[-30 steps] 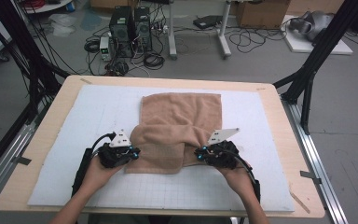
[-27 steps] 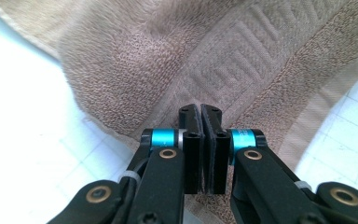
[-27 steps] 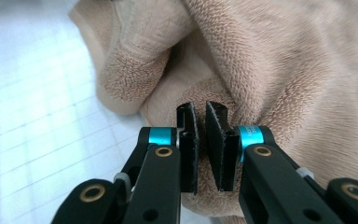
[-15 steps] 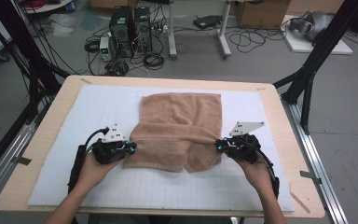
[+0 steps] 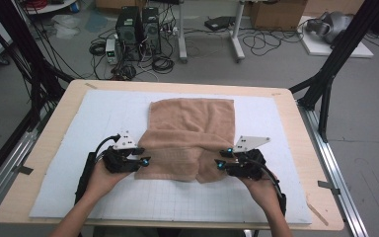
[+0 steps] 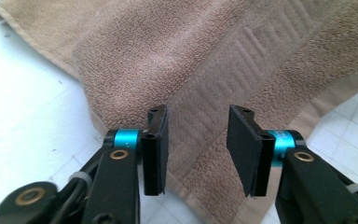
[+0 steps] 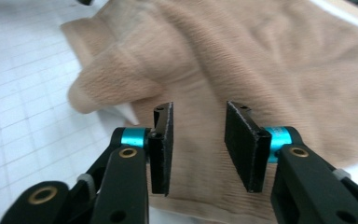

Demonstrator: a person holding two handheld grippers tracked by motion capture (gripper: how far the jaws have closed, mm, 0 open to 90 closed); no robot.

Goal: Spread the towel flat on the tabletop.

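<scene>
Tan towel (image 5: 190, 136) lies mid-table, its near edge between the left gripper (image 5: 142, 160) and right gripper (image 5: 219, 164), both jaws wide, hands low, facing inward

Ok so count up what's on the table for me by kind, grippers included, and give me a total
Towels: 1, the tan towel, part folded, lying on the white mat.
Mats: 1, the white gridded mat covering the tabletop.
Hand-held grippers: 2, the left hand-held gripper and the right hand-held gripper, both open at the towel's near edge.
Total: 4
</scene>
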